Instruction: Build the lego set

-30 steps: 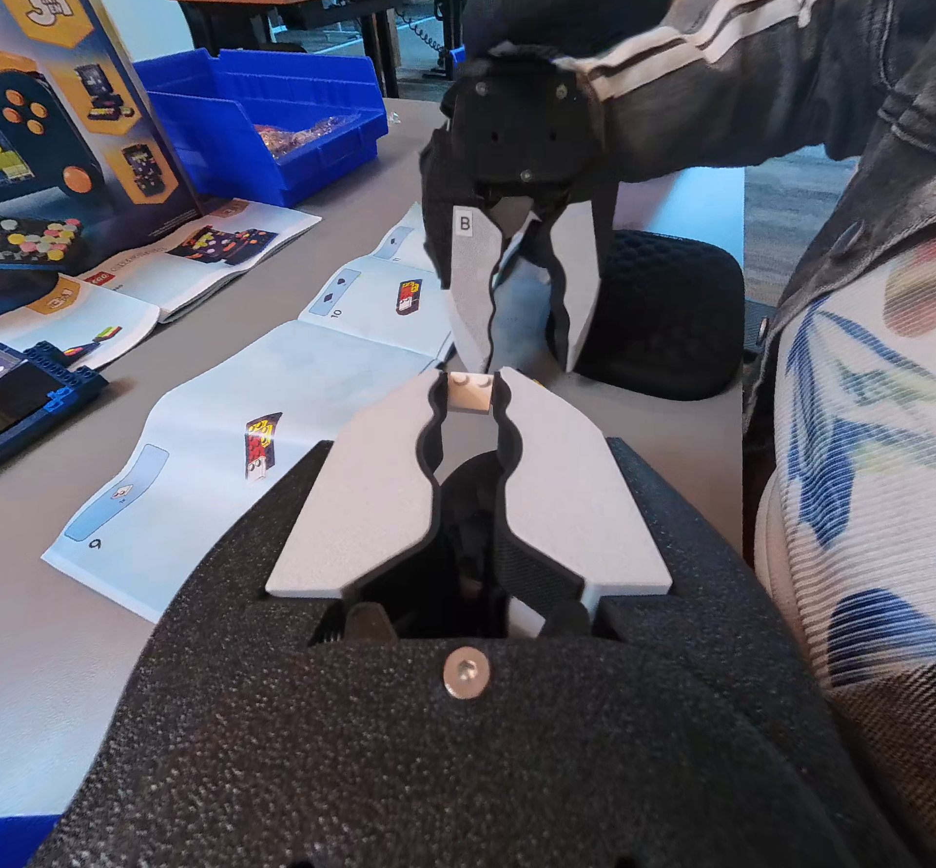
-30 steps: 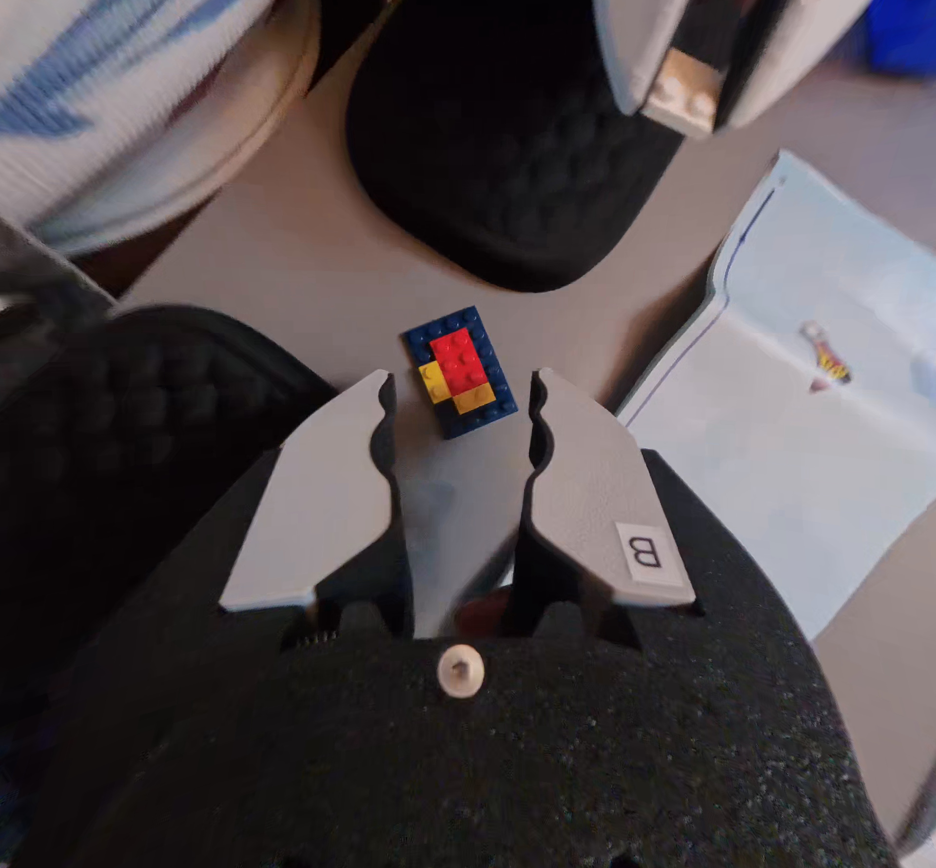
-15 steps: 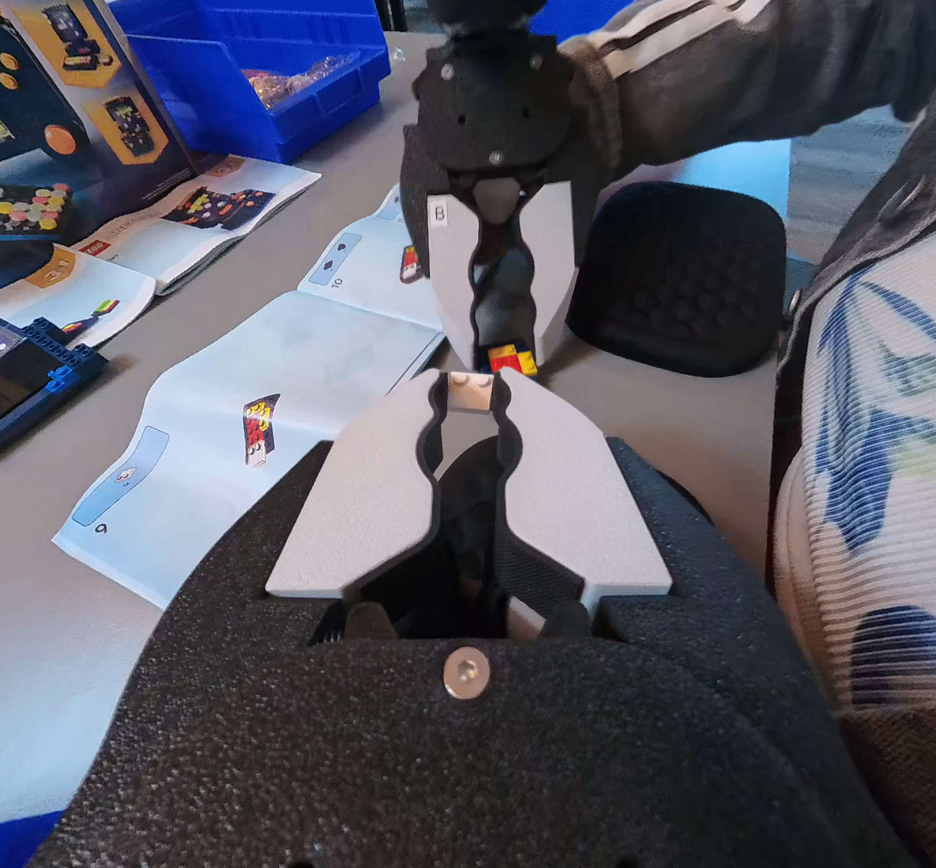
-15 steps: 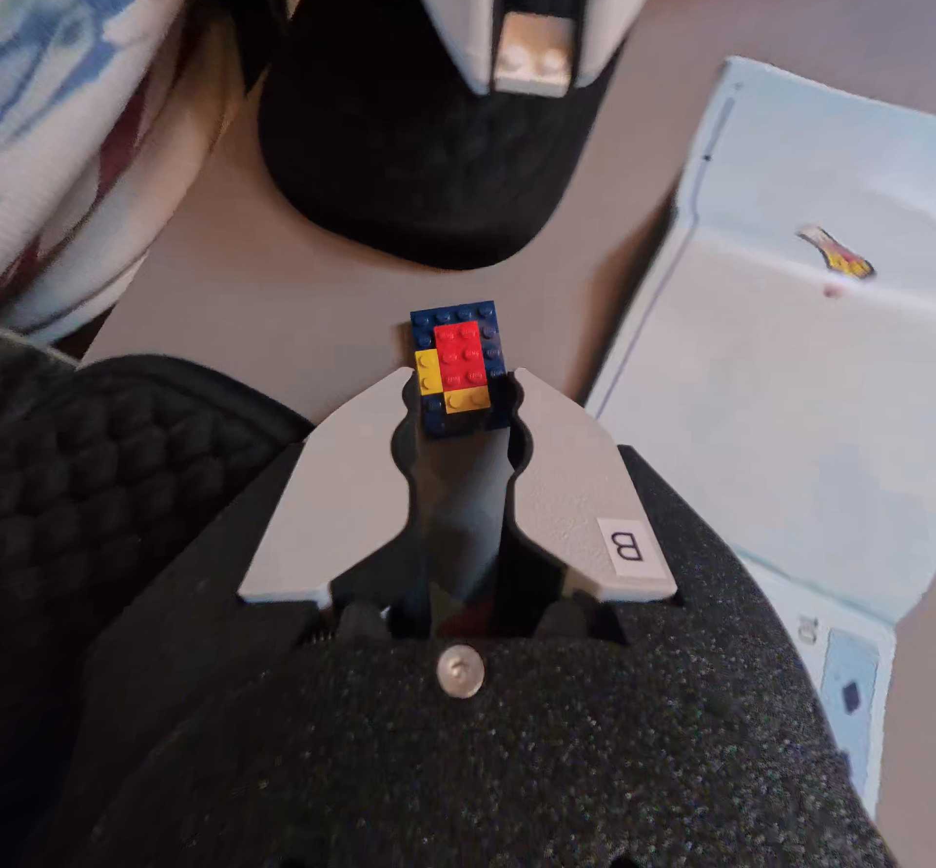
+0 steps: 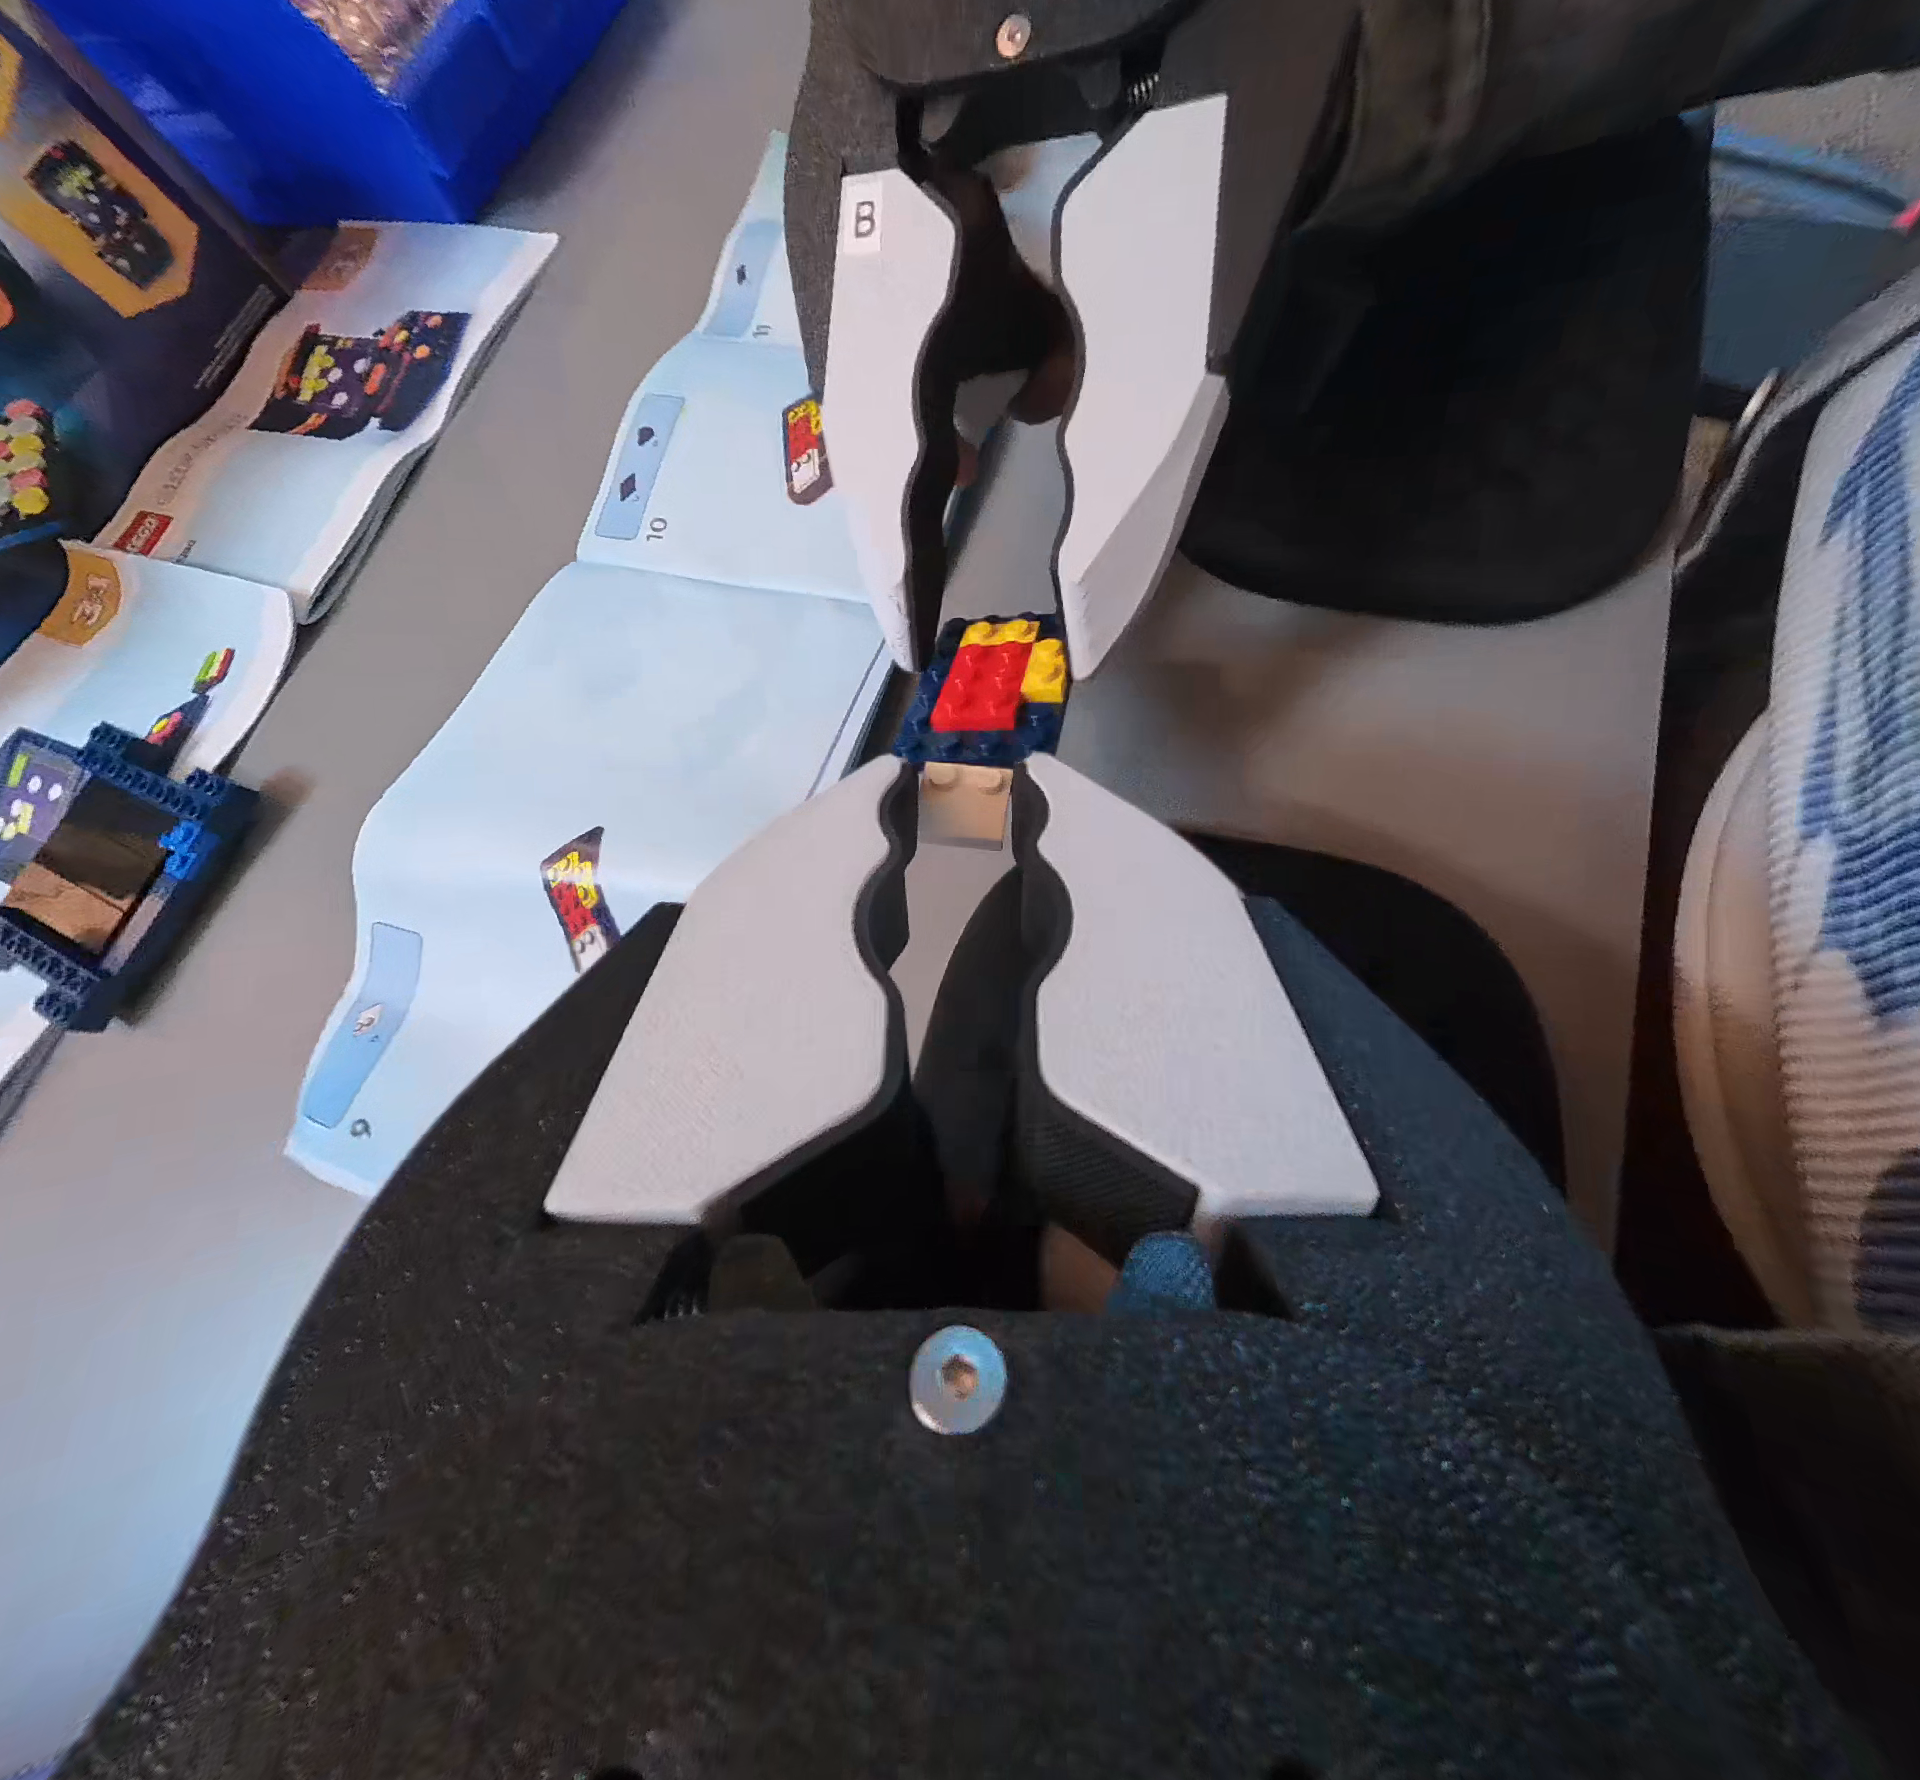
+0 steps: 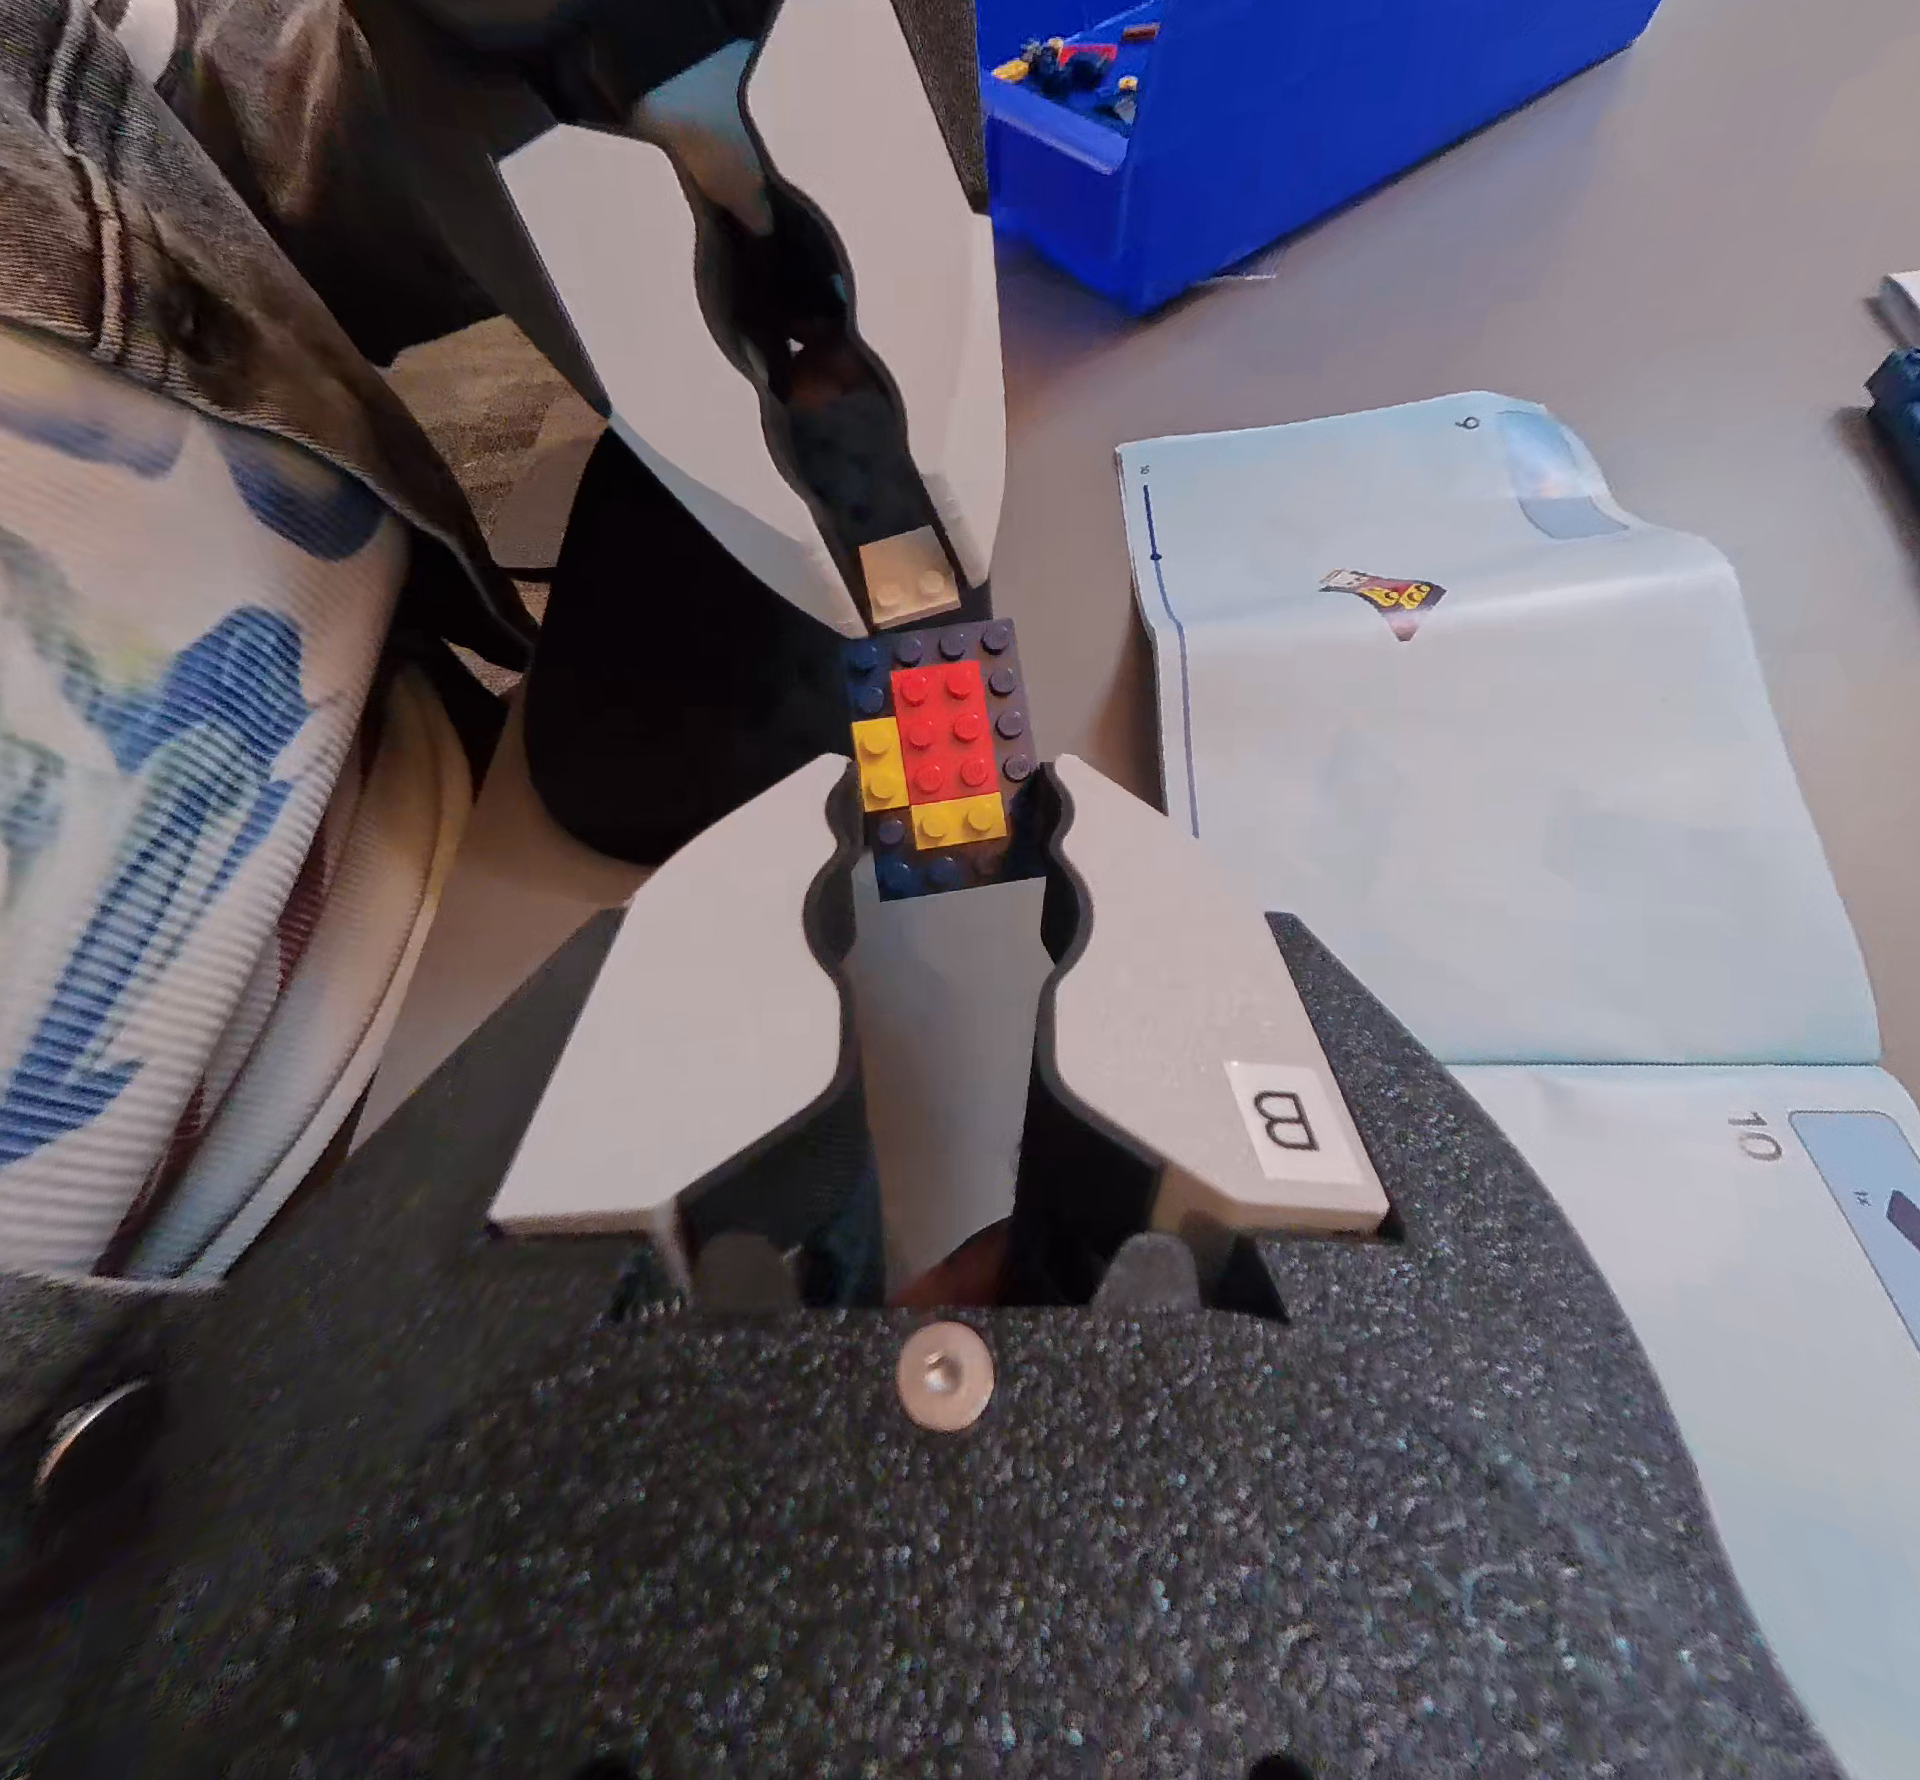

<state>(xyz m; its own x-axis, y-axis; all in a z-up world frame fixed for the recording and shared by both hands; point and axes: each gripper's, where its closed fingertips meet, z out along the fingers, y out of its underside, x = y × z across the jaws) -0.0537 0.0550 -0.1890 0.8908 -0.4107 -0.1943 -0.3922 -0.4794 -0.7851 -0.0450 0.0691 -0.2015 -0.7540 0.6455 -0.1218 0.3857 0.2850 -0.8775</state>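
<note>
My left gripper (image 5: 961, 774) is shut on a small tan brick (image 5: 964, 805), studs up, at its fingertips. My right gripper (image 6: 945, 780) is shut on a dark blue plate (image 6: 997, 691) that carries a red brick (image 6: 943, 728) and two yellow bricks. Its pads press the plate's long sides, and the plate is off the table. The two grippers point at each other. The tan brick (image 6: 912, 577) sits right at the plate's far edge. In the left wrist view the right gripper (image 5: 992, 655) comes down from above with the plate (image 5: 982, 691).
Open light-blue instruction booklets (image 5: 644, 722) (image 6: 1455, 795) lie on the grey table. A blue bin (image 5: 343, 16) (image 6: 1299, 68) with loose pieces stands behind. A printed box (image 5: 94, 224) and a dark blue partial build (image 5: 94, 847) are at the left. A black pad (image 5: 1455, 380) and a person's torso (image 5: 1818, 795) are beside the grippers. Only a small space, under 4 cm, lies between the two pairs of fingers.
My right gripper closed on the dark blue plate lying on the table, then lifted it up to the left gripper's tan brick. The left gripper's hold on the brick is unchanged.
</note>
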